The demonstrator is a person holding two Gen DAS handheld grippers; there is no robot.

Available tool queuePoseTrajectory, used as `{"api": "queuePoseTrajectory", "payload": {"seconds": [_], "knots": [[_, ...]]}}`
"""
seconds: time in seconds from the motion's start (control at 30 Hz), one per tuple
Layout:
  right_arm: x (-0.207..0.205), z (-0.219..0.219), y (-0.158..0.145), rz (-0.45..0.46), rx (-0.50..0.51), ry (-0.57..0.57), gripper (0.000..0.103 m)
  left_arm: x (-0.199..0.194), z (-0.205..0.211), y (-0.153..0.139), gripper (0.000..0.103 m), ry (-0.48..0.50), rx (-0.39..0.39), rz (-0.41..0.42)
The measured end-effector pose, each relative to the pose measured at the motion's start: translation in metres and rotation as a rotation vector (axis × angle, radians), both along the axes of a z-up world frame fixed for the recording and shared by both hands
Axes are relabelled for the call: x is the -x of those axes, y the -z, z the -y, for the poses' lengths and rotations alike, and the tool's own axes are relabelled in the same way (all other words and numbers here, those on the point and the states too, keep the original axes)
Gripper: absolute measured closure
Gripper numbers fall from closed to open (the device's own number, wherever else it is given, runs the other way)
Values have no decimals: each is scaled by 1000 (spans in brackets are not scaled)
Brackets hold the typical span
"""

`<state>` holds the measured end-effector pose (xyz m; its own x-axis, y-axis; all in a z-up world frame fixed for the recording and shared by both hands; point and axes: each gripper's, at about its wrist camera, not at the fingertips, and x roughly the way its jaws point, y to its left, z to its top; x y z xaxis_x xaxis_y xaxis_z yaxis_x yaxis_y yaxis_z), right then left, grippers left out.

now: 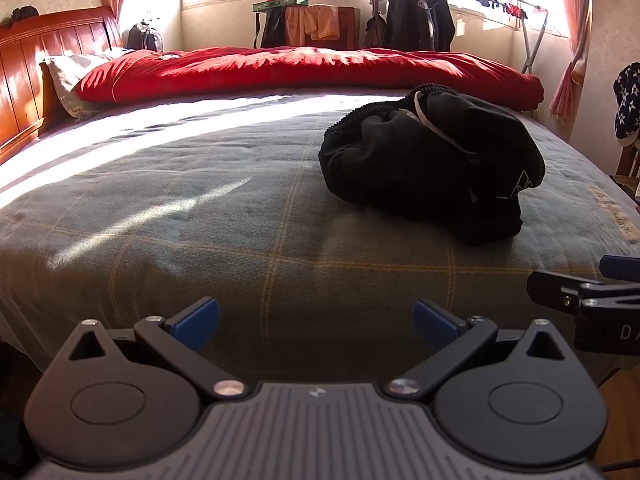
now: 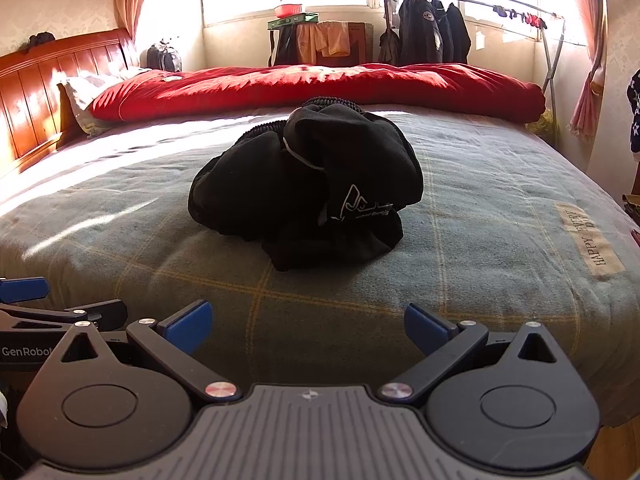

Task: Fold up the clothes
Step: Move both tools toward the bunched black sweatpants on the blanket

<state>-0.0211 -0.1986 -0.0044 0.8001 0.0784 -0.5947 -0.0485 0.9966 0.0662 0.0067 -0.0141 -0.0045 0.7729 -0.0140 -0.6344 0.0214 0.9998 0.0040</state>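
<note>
Hovering at the bed (image 2: 480,208) edge, both jaws apart and empty, facing crumpled black garment (image 2: 304,188); judging by the heap, needing spreading flat before folding.

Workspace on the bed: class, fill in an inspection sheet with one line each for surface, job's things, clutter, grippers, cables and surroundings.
Surface: grey-green checked blanket on the bed, sunlit towards the far side.
Job's things: black garment in a crumpled heap, unfolded, white logo showing.
Clutter: red quilt bunched along the far edge; pillow by the headboard.
Grippers: left gripper and right gripper both open, empty, short of the garment.
Cables: nothing seen.
Surroundings: wooden headboard, clothes rack with dark jackets, bright windows, curtains.
</note>
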Motion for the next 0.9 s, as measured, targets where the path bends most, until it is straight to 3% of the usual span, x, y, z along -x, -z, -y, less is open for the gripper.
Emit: {"api": "queuePoseTrajectory", "payload": {"seconds": [0.9], "knots": [[-16, 9, 8, -28, -6, -4, 0, -10, 9, 9, 0, 16, 10, -22]]}}
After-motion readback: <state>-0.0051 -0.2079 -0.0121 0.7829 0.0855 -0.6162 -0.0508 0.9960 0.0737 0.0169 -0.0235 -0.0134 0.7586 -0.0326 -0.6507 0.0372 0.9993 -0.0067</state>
